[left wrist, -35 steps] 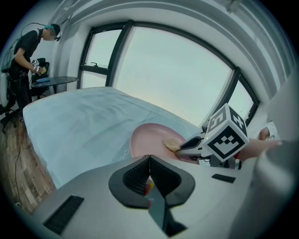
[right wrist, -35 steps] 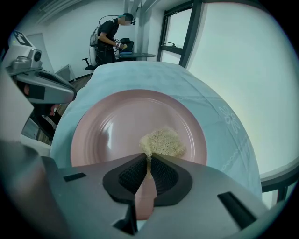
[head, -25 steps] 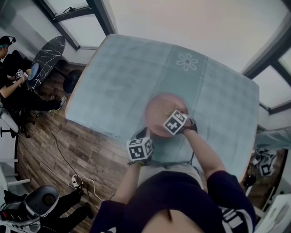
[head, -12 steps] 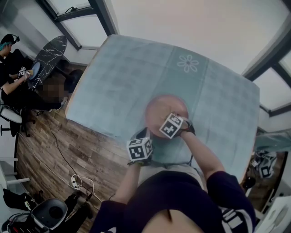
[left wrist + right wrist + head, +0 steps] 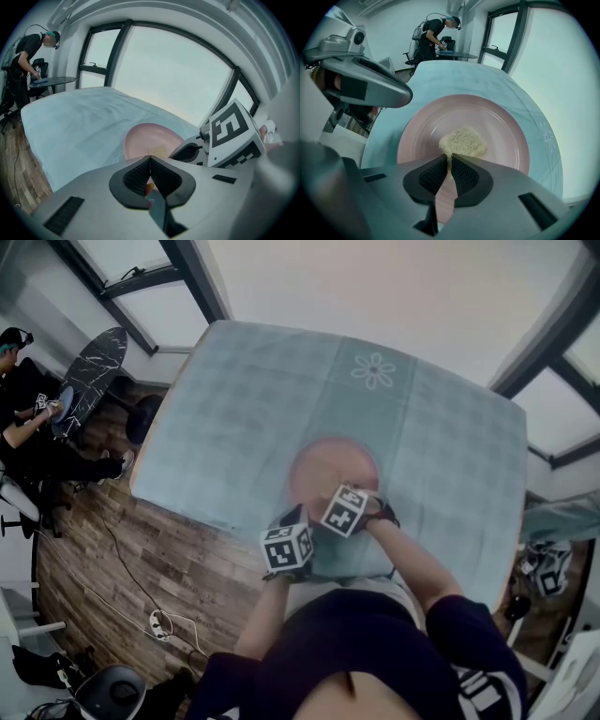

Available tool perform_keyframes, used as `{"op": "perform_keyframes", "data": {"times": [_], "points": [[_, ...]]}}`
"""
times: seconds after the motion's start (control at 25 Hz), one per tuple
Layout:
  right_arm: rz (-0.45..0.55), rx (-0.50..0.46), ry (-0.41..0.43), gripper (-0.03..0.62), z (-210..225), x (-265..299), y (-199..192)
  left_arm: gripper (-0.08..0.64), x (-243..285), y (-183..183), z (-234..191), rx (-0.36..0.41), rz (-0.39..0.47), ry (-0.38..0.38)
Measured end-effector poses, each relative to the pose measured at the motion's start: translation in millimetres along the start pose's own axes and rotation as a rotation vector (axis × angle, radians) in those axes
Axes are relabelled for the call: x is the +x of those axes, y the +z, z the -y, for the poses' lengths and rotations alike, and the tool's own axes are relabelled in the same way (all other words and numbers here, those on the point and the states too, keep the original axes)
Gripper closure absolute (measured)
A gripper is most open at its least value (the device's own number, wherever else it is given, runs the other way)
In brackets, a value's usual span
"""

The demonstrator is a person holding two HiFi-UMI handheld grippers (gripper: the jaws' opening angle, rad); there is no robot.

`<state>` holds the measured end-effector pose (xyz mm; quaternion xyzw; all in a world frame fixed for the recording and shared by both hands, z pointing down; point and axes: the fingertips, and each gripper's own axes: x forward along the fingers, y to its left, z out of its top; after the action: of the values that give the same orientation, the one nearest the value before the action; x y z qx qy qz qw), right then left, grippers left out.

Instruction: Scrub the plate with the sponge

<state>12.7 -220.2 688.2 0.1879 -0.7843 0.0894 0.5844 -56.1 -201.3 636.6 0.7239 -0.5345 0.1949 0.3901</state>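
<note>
1 right gripper [image 5: 450,157] is pinching 1 beige sponge [image 5: 464,141], pressing it on 1 pink plate [image 5: 436,117] lying on the bench [image 5: 234,399]. 1 left gripper [image 5: 150,159], jaws pressed together, is hovering beside the plate.

a table under a blue-green cloth [image 5: 234,399] fills the middle, with a flower print [image 5: 373,371] near the table's far edge. left of the table: wooden floor [image 5: 122,549], a round dark side table [image 5: 94,367], a person [image 5: 28,442], and a white power strip [image 5: 157,622].

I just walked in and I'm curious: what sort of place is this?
Probably an office or lab room, not a kitchen: tall windows, a wood floor, and another person working at a small round table.
</note>
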Motion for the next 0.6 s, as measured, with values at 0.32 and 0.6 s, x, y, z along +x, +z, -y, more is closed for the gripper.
{"op": "perform_keyframes", "data": {"times": [0.32,0.6], "points": [[0.007,0.029,-0.015,0.557,-5.3,-6.1,-14.8,0.551,1.2,-6.2,12.9,0.030,-0.012,-0.030],[0.052,0.111,-0.043,0.557,-16.2,-28.7,-18.3,0.551,-8.9,-13.2,15.7,0.062,-0.020,-0.055]]}}
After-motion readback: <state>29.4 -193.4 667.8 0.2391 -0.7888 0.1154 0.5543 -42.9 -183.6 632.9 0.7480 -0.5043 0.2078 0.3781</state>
